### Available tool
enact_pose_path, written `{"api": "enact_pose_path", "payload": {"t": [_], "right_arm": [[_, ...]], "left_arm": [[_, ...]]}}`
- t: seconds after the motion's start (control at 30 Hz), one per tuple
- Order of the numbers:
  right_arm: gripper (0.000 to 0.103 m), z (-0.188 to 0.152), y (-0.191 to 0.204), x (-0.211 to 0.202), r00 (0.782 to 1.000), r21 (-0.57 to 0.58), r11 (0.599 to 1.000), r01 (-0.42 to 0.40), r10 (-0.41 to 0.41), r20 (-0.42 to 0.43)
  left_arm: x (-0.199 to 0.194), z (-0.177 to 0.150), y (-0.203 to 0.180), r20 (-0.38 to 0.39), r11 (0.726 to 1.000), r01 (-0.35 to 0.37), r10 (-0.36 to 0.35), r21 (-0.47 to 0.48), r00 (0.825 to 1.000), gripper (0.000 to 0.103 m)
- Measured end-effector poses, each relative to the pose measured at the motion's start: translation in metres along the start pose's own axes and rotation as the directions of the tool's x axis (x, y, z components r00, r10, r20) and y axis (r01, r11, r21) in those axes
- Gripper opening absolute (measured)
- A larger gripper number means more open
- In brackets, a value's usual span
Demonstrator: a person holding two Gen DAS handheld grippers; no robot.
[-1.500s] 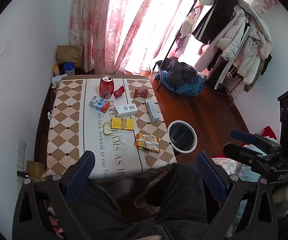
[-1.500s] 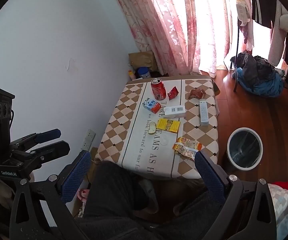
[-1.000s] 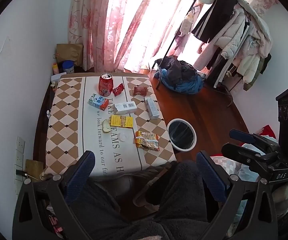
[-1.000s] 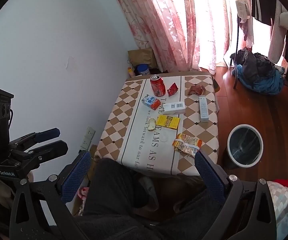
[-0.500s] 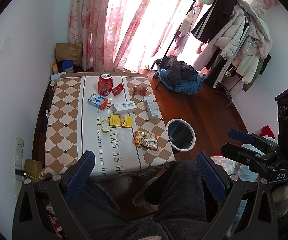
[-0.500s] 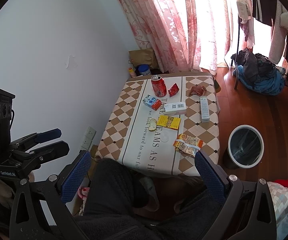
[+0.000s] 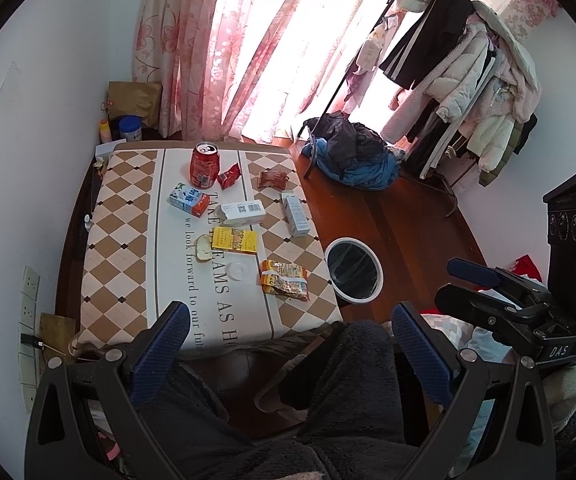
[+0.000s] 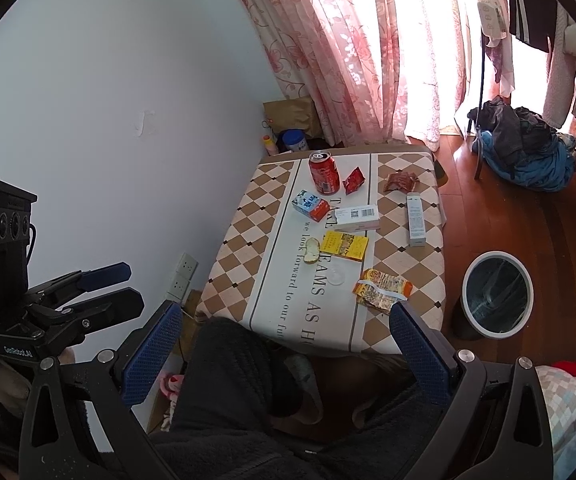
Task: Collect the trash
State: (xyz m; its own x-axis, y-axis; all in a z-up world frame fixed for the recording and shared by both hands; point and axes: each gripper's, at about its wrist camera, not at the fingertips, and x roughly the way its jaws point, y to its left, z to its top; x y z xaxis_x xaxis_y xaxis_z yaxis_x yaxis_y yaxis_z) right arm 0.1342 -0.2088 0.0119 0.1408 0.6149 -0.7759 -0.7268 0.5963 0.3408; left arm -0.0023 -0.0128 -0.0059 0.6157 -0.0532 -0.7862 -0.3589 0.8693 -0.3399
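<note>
Beside table (image 7: 120, 240): bin (image 7: 353, 271) holds dark liner | left claw (image 7: 288, 336) spread, empty | right claw (image 8: 284, 332) spread, empty

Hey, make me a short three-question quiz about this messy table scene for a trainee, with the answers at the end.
1. True or false: the red soda can is lying on its side on the table.
2. Which piece of trash lies nearest the white trash bin: A) milk carton, B) orange snack wrapper, C) yellow packet?
3. Fill in: the left hand-held gripper and the right hand-held gripper are both ____ and hold nothing.

Key: 1 false, it stands upright at the far end; 2 B; 3 open.
</note>
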Motion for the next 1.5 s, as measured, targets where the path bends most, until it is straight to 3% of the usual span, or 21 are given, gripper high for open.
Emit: {"api": "enact_pose_path", "payload": {"t": [1.5], "right_arm": [[0.103,0.0042,0.0028,-0.003,1.0,-0.019,1.0,-0.002,0.003,0.012]], "left_arm": [[-0.0022,0.0079,0.0001,0.007,1.0,0.024,-0.024,0.003,1.0,0.103]]}}
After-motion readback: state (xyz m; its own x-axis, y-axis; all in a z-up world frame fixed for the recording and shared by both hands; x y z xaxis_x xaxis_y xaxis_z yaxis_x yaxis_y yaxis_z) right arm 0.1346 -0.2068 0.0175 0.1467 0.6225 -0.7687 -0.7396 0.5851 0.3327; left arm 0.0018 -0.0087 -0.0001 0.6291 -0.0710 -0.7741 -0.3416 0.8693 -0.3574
